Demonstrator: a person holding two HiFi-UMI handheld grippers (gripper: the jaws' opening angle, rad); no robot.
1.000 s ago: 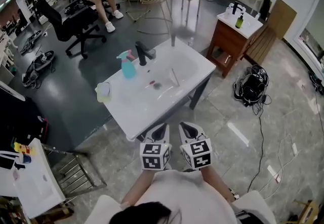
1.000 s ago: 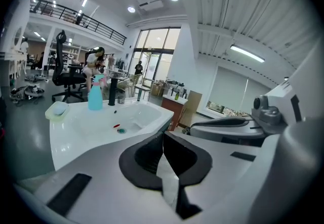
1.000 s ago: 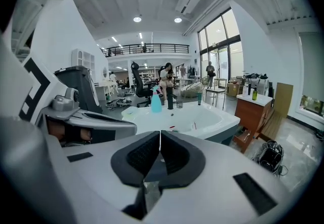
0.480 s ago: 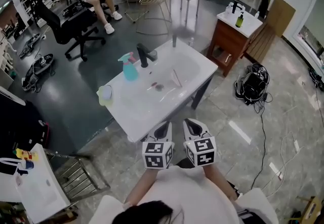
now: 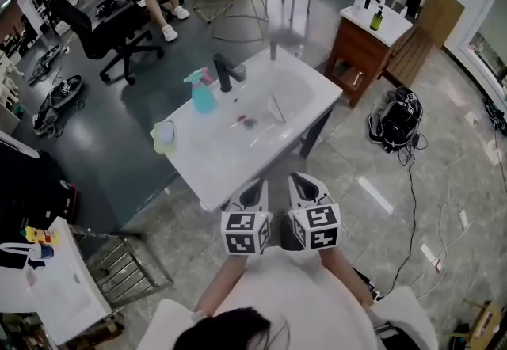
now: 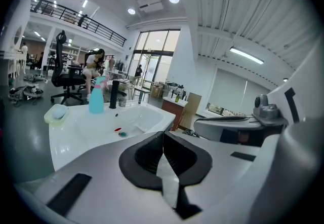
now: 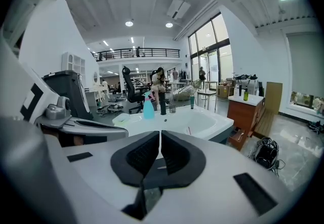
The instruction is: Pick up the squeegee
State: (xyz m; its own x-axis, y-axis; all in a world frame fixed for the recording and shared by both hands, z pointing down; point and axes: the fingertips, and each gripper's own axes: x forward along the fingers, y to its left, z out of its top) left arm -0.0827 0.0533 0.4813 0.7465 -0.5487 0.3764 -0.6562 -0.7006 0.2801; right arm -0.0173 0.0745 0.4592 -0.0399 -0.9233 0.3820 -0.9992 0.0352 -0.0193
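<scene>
The squeegee (image 5: 275,109) lies as a thin pale bar in the basin of the white sink table (image 5: 207,174), right of the drain; in the right gripper view the squeegee (image 7: 189,130) shows small in the basin. My left gripper (image 5: 252,192) and right gripper (image 5: 303,186) are held side by side close to my body, just short of the table's near edge and well away from the squeegee. The left gripper (image 6: 162,134) has its jaws together with nothing between them. The right gripper (image 7: 160,134) is also shut and empty.
On the table stand a teal spray bottle (image 5: 201,95), a black faucet (image 5: 225,74) and a pale cup on a cloth (image 5: 164,135). A wooden cabinet (image 5: 364,43) and a black backpack (image 5: 394,128) are to the right. An office chair (image 5: 103,28) stands beyond.
The head view has shifted slightly. Both grippers stay shut, side by side before the table's near edge.
</scene>
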